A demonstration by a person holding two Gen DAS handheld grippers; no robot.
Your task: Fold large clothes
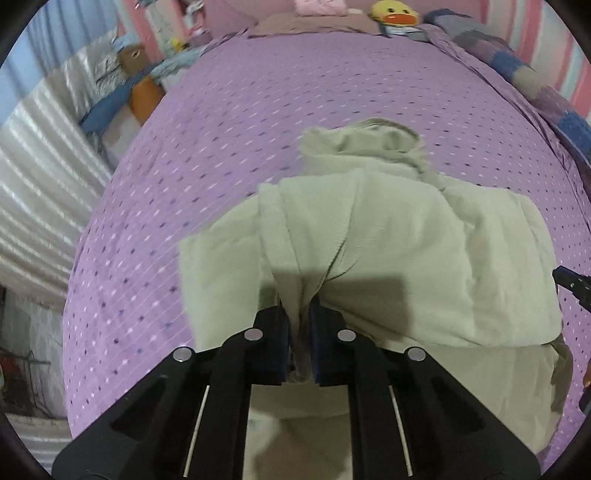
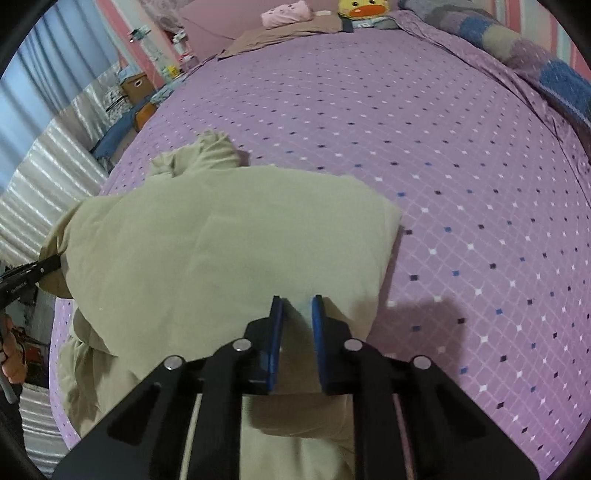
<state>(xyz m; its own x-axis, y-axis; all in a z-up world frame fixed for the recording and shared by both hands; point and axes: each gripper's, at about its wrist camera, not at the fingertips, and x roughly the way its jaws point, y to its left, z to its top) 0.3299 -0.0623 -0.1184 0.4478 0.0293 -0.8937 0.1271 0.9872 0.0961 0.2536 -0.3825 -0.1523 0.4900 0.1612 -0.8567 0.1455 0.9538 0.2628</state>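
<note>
A large pale beige-green garment [image 1: 388,229] lies on a purple dotted bedsheet [image 1: 229,122]; it also fills the left half of the right wrist view [image 2: 207,236]. My left gripper [image 1: 299,308] is shut on a bunched fold of the garment near its near edge and holds it lifted. My right gripper [image 2: 297,301] is shut on the garment's edge, fabric pinched between the blue pads [image 2: 275,332]. The lifted part is folded over the lower layer. The garment's hood or collar [image 1: 373,136] is crumpled at the far end. The left gripper's tip shows at the left of the right wrist view [image 2: 44,267].
The bedsheet [image 2: 461,184] stretches far and right. A yellow duck plush [image 1: 393,13] and a pink pillow [image 2: 286,13] lie at the head of the bed. A patchwork blanket [image 2: 554,70] runs along the right edge. A cardboard box [image 2: 136,86] and curtains stand left of the bed.
</note>
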